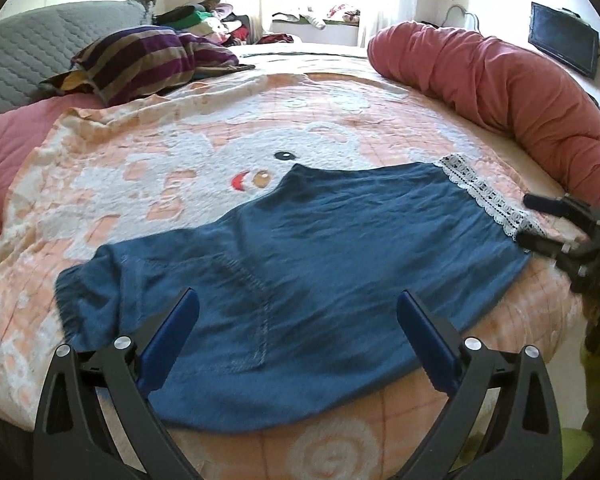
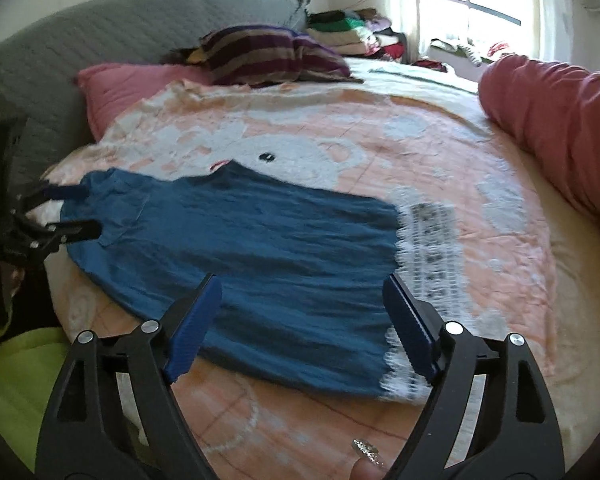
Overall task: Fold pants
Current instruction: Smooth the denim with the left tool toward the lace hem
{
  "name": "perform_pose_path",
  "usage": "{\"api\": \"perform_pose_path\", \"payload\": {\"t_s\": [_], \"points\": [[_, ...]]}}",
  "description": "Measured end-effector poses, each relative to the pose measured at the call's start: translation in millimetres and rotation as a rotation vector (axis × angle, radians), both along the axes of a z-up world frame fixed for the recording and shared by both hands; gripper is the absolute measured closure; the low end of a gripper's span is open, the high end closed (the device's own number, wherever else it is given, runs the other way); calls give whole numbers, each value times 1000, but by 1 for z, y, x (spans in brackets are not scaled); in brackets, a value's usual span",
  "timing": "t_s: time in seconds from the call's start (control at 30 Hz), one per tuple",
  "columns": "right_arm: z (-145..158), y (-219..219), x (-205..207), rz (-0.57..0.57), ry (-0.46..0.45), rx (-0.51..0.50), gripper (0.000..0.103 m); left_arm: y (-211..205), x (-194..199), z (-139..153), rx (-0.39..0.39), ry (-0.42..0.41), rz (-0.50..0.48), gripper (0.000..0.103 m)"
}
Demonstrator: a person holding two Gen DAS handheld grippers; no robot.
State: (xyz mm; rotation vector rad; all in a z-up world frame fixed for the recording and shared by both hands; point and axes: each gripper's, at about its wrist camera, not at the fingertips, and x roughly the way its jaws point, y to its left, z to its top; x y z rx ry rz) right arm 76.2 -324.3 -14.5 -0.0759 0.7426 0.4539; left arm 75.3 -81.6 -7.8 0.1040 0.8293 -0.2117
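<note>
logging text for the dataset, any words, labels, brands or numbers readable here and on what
None: no text can be read in either view.
Blue pants: no tag or label showing, only a white lace hem.
Blanket: a cartoon face pattern, no lettering.
Wall screen: dark, and any brand mark is too small to tell.
Clothes pile at the far side: too small and blurred to read.
</note>
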Motion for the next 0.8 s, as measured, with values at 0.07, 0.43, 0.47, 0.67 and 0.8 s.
{"api": "perform_pose_path", "payload": {"t_s": [0.07,0.43,0.47,0.67,0.8], "points": [[-6,6,2,6,11,-8,27,-6,9,-4,-11,13,-11,5],[-55,9,19,-17,169,-53,27,-41,35,-61,27,158,-112,4],[-57,7,19,-18,174,-35,26,-40,35,-66,21,163,-114,4],[-54,5,19,-16,163,-19,24,-33,31,-68,-23,151,-116,4],[-39,-6,12,-23,124,29,24,-33,28,-59,-38,142,-105,5]]}}
